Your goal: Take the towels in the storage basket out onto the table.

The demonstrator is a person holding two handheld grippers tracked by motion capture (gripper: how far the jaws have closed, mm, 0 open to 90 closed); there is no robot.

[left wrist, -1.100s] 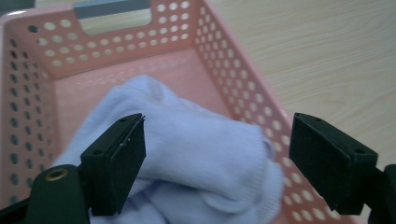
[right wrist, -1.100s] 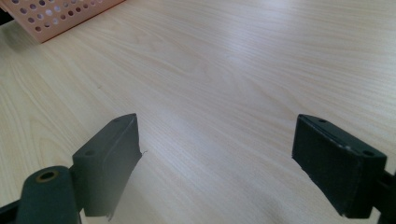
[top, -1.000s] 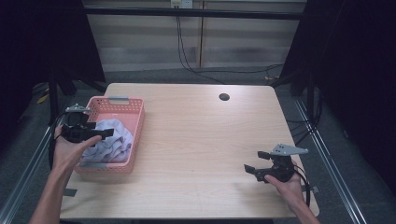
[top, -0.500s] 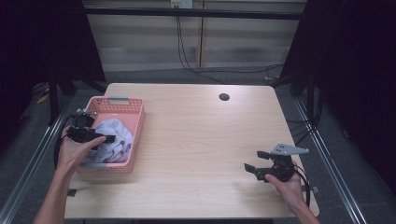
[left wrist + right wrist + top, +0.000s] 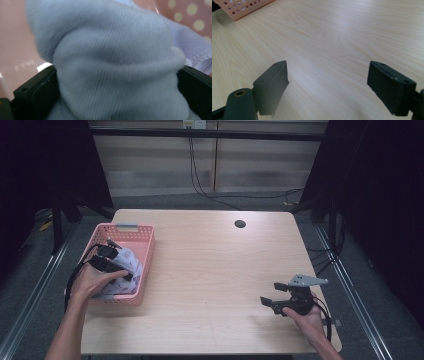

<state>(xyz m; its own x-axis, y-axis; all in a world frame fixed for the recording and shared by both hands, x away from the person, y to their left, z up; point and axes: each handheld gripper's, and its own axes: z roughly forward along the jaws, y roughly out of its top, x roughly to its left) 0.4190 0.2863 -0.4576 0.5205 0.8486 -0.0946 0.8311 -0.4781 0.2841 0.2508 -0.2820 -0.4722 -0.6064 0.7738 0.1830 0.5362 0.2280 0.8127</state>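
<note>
Left gripper (image 5: 116,266) sits down in the pink basket (image 5: 144,265) at the left of the high view, on the cloth (image 5: 129,265). Left gripper view: a thick fold of that cloth (image 5: 117,72) bulges up between the two black jaws, one at lower left of the frame and one at lower right, fabric pressed against both. The jaws stand fairly wide but are packed with material, so the gripper has hold of a bunch.

Cloth look: pale lavender-blue, soft, fine ribbed knit with a slightly fuzzy surface; a stitched hem edge shows at the right of the frame. In the high view it is a crumpled heap filling most of the basket, nothing hanging over the rim. Basket wall behind it is pink with round perforations.

Right gripper (image 5: 276,303) is at lower right of the high view, low over the wooden table (image 5: 215,270), well apart from the basket. Right gripper view: jaws spread wide with bare wood grain between them and a basket corner (image 5: 242,7) at upper left.
</note>
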